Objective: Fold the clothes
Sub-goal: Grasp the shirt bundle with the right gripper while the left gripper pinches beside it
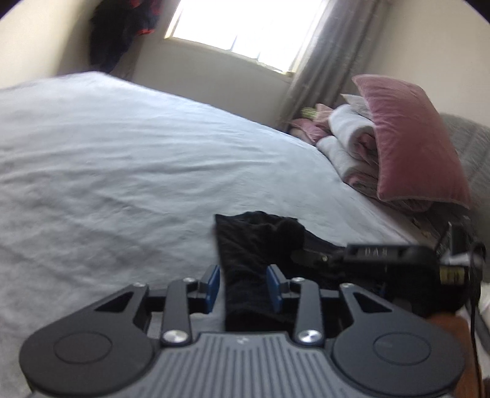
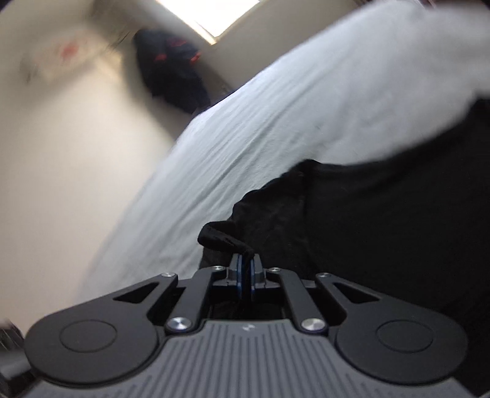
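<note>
A black garment (image 1: 254, 242) lies bunched on the pale sheet of the bed (image 1: 122, 159), near its front right part. My left gripper (image 1: 243, 283) stands open; a strip of the black cloth runs between its blue pads (image 1: 212, 284) and there is a small gap on the left side. My right gripper (image 2: 245, 266) is shut on a folded edge of the black garment (image 2: 367, 220), the blue pads pinched together on the cloth. The left wrist view shows the right gripper (image 1: 301, 254) from the side, reaching in from the right onto the same cloth.
A pink pillow (image 1: 410, 144) leans on a stack of folded blankets (image 1: 346, 144) at the bed's right end. Behind the bed are a bright window (image 1: 245, 27) and a grey curtain (image 1: 330, 55). Dark clothing (image 2: 171, 70) hangs in the corner.
</note>
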Motion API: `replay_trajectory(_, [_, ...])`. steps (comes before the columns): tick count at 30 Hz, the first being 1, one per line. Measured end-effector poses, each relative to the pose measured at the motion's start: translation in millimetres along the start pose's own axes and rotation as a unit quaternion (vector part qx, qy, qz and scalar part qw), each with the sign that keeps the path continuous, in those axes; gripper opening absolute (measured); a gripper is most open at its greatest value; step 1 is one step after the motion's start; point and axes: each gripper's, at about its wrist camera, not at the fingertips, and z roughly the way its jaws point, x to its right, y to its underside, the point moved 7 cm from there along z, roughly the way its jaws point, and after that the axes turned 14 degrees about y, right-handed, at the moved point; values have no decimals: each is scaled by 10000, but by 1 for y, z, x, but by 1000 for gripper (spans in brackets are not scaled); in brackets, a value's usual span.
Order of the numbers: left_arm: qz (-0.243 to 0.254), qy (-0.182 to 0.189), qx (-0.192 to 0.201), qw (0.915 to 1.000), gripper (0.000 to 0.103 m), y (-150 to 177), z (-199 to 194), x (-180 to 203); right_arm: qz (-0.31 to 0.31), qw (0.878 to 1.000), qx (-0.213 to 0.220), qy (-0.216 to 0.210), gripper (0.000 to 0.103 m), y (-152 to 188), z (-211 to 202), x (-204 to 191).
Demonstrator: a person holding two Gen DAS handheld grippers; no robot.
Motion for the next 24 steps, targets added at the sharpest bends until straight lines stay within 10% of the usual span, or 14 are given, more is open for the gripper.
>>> replay_trajectory(9, [1401,319,-882,9857,42,30,32,53,546,9974,-210,-431,16,-1,6,4])
replay_trajectory(14, [2072,-98,-1090,9722,43,37,49,70,620,9968,-139,-476,15,0,1,4])
replay_trajectory(18, [2108,-352,-1022,9715,6,33,52,71,574,9974,23,-425,14,2,1,5])
replay_trajectory(24, [2498,-485,-692,9646,4,28,40,84,569,9960,483,-500,8,-9,-12,0])
